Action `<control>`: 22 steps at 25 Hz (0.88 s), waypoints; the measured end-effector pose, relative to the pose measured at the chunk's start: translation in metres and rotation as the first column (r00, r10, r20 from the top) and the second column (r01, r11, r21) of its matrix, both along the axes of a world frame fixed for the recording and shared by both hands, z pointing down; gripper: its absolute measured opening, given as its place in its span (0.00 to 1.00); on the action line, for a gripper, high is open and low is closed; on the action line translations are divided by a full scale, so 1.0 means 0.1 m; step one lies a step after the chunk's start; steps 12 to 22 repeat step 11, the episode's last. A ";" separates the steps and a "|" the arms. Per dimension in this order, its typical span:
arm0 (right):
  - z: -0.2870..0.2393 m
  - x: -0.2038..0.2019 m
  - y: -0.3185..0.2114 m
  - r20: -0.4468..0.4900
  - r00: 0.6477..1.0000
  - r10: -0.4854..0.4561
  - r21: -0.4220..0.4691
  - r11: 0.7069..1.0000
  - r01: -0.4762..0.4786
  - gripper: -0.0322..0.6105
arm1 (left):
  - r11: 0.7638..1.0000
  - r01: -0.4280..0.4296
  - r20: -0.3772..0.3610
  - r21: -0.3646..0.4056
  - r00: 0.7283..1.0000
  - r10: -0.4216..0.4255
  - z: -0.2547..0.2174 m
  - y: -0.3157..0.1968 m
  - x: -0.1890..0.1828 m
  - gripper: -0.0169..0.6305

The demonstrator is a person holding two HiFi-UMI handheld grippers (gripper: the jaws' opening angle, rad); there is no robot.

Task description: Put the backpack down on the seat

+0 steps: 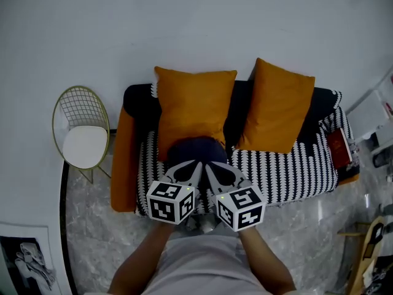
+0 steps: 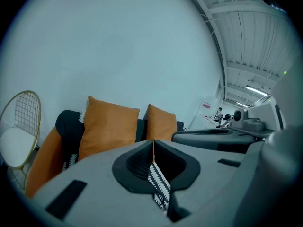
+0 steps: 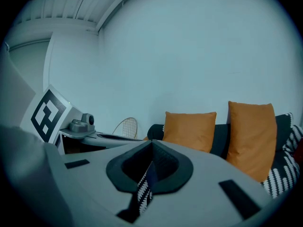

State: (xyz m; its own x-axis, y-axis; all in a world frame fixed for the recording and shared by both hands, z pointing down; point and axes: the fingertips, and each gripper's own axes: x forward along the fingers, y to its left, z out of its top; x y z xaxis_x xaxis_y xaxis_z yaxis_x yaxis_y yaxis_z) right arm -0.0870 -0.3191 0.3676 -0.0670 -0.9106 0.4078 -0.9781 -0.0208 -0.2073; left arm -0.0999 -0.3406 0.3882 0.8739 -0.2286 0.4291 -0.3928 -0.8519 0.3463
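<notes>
A dark blue backpack [image 1: 194,147] rests on the sofa's black-and-white patterned seat [image 1: 288,171], leaning against the left orange cushion [image 1: 193,106]. Both grippers hover side by side over the seat's front edge, just short of the backpack. My left gripper [image 1: 195,165] is shut, its tips meeting [image 2: 153,143]; only seat pattern shows through the slit below them. The right gripper [image 1: 210,166] also has its jaws together [image 3: 151,144]. A dark blue strip and some seat pattern show in its slit. Whether that strip is pinched is unclear. The jaws hide the backpack in both gripper views.
A second orange cushion [image 1: 276,106] stands at the right. A gold wire chair [image 1: 83,134] is left of the sofa's orange armrest [image 1: 124,165]. A red book [image 1: 339,147] lies at the sofa's right end, with wooden furniture [image 1: 368,251] on the marble floor nearby.
</notes>
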 end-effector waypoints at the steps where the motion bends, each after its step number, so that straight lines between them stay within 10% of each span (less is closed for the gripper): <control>1: 0.00 0.01 0.00 0.000 1.000 0.001 0.000 1.000 -0.001 0.05 | 1.000 -0.001 0.000 0.000 1.000 0.001 0.00 0.00 0.01 0.05; 22: 0.01 0.08 0.03 0.002 1.000 0.020 -0.008 1.000 -0.020 0.05 | 1.000 -0.023 0.008 -0.005 1.000 0.023 0.03 0.03 0.07 0.05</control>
